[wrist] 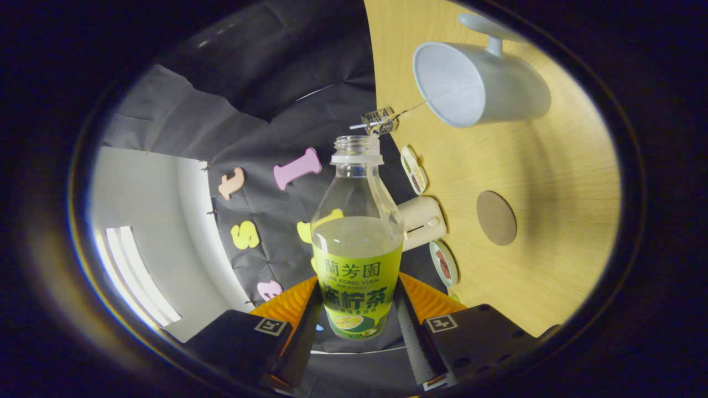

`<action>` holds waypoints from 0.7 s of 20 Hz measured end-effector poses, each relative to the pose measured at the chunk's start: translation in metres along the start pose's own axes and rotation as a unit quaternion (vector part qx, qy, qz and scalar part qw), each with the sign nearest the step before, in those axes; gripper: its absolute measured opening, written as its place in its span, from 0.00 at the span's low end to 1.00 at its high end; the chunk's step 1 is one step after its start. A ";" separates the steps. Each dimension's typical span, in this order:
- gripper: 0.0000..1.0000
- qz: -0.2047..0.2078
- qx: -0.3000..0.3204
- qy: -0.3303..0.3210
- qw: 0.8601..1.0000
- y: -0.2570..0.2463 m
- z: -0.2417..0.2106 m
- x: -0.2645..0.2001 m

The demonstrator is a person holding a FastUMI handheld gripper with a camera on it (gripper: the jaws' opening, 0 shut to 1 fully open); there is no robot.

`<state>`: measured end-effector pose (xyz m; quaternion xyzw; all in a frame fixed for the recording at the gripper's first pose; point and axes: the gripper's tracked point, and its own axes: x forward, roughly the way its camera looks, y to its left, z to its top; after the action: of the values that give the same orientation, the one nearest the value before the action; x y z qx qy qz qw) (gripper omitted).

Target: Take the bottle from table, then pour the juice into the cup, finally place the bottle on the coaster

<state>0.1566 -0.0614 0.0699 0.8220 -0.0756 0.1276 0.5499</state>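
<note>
Between my jaws sits the bottle [357, 243], clamped on both sides of its labelled lower half by the gripper [357, 318]; its cap is off and pale juice fills it to roughly the top of the label. My view is rolled, so the light wood-grain worktop [553, 182] stands up along one side of the bottle. On it I see the white cup [478, 83], mouth turned toward me, well beyond the bottle's neck, and the round brown coaster [496, 218] apart from it, bare. Small dishes [414, 170] and a cream appliance [423, 222] line the worktop's far edge. Black cloth [265, 99] backs the booth, with a white wall [144, 193] beyond.
</note>
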 end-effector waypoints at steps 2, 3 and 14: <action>0.76 0.004 0.005 0.000 1.000 0.004 -0.002 0.000; 0.76 0.005 0.006 0.001 1.000 0.006 -0.002 0.001; 0.76 0.016 0.036 -0.004 0.999 0.018 -0.001 0.004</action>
<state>0.1553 -0.0675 0.0876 0.8406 -0.0861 0.1355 0.5172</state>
